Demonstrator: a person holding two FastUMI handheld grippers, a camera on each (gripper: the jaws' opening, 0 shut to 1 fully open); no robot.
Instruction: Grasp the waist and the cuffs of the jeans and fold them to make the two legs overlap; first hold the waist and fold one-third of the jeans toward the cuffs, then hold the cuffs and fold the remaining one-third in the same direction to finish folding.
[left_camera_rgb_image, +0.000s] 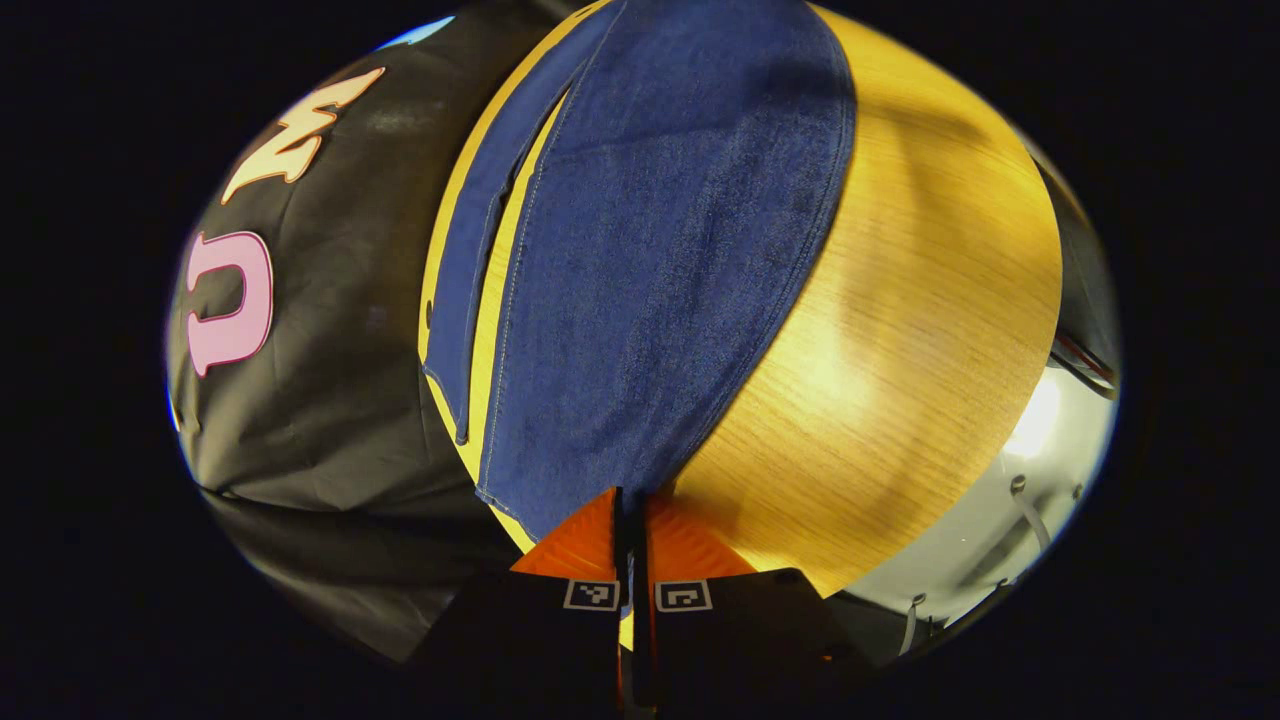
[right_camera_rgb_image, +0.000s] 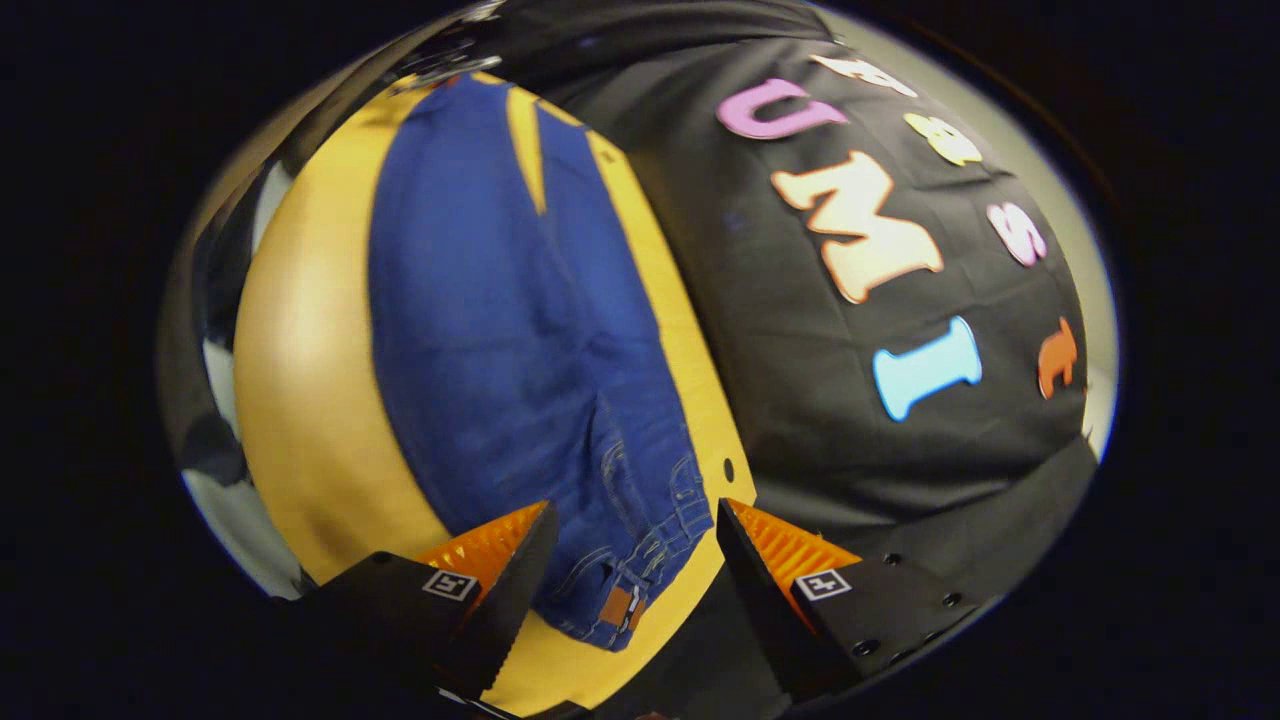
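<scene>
Now my left gripper (left_camera_rgb_image: 632, 495) pinched closed on a cuff of the dark denim jeans (left_camera_rgb_image: 650, 270), spread flat on the wood-grain table (left_camera_rgb_image: 920, 320), my right gripper (right_camera_rgb_image: 635, 520) gaping over the stitched waist (right_camera_rgb_image: 625, 590).

There was one pair of jeans (right_camera_rgb_image: 500, 330) with two legs lying on one wooden bench (right_camera_rgb_image: 300, 400), and two tongs were counted: the left tongs (left_camera_rgb_image: 632, 500) and the right tongs (right_camera_rgb_image: 632, 520).
</scene>
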